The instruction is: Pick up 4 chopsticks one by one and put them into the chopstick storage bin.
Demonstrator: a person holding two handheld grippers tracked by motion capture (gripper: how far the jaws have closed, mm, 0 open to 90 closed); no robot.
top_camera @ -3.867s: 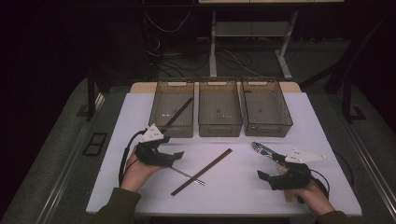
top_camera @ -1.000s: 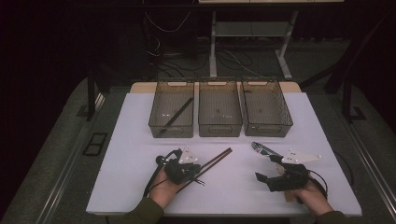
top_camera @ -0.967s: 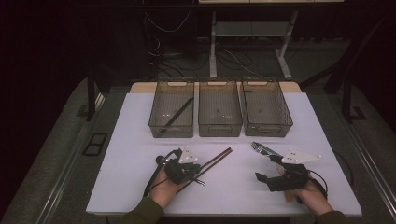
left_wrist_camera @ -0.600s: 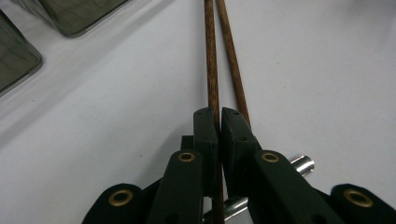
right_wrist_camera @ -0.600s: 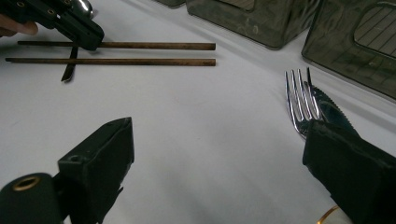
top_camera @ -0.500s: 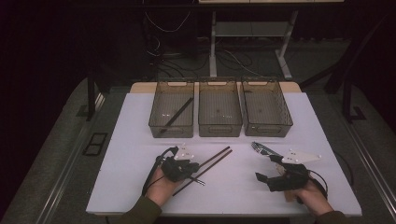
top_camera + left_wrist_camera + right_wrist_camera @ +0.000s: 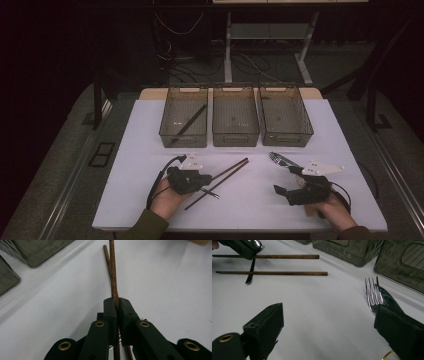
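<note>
Two brown chopsticks lie near the middle of the white table (image 7: 125,150). My left gripper (image 7: 207,179) is shut on one chopstick (image 7: 227,170) near its near end. In the left gripper view the jaws (image 7: 116,301) pinch that chopstick (image 7: 113,285), and the other chopstick (image 7: 106,257) lies just beside it. The free chopstick (image 7: 220,184) runs diagonally toward the front edge. My right gripper (image 7: 285,180) stands open at the right with nothing in it. In the right gripper view (image 7: 328,312) a fork (image 7: 372,292) lies over a knife (image 7: 390,301) just past the right jaw.
Three clear grey bins (image 7: 236,131) stand in a row at the back; the left bin (image 7: 170,131) holds a dark stick (image 7: 190,120). A thin dark utensil (image 7: 250,272) lies across under the chopsticks. The fork and knife (image 7: 280,159) lie in front of the right bin.
The left gripper came in from the left side of the table and shut on one chopstick. Over the last second that chopstick has drawn slightly apart from the other. The right gripper has not moved.
</note>
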